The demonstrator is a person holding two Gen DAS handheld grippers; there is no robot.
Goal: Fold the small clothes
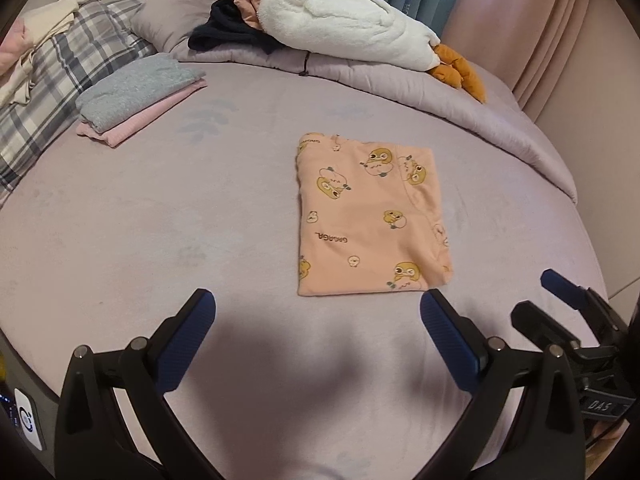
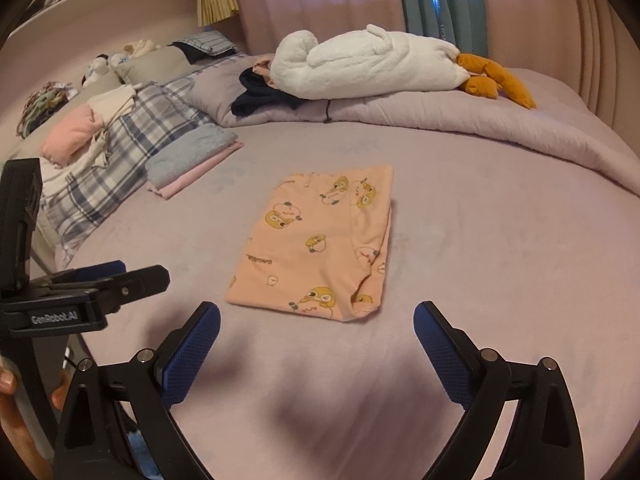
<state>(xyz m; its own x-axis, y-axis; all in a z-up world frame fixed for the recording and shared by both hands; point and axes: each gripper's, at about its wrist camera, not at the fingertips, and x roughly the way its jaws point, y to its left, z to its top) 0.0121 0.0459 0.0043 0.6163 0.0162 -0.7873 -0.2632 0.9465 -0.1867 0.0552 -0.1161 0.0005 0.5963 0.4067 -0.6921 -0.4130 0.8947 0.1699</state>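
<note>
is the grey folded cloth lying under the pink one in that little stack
No, in the left wrist view the grey cloth lies on top of the pink cloth, whose edge sticks out beneath it.

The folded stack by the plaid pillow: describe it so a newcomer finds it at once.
On the mauve bed, look left to the plaid pillow. Against its edge lies the folded stack: a grey garment on a pink one. Unlike the peach cartoon-print garment lying mid-bed, it is plain and two-layered.
</note>
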